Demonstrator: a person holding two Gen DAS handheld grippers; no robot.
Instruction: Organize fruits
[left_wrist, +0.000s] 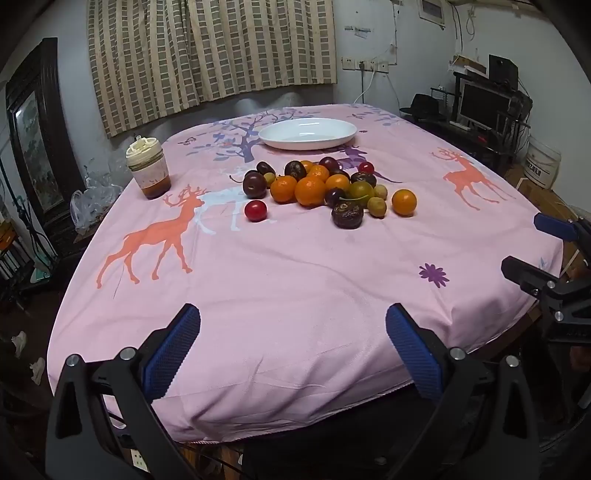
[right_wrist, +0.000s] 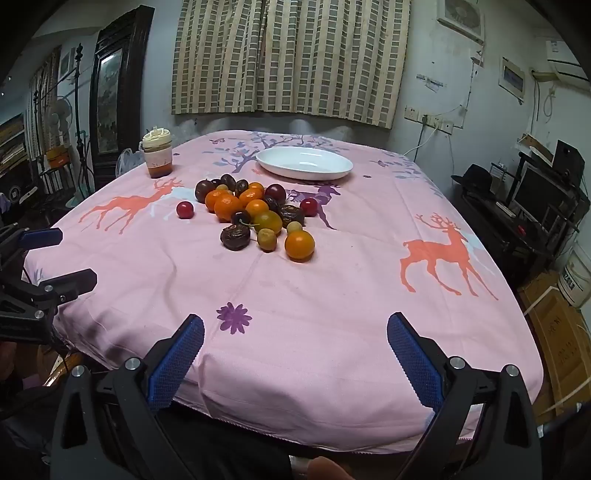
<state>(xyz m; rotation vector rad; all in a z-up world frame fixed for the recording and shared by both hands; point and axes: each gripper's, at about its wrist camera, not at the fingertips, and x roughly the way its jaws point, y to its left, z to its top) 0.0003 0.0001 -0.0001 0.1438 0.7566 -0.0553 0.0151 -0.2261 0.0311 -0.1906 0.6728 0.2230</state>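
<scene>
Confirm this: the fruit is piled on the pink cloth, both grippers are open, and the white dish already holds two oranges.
Wrong on the dish: the white dish holds no fruit, as the right wrist view shows. The fruit pile is on the pink cloth, and the left gripper and right gripper are open.

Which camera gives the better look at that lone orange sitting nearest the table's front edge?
The right wrist view: the lone orange is nearer, larger and unobstructed, apart from the pile. The left wrist view shows the same fruit smaller, off at the pile's right edge.
</scene>
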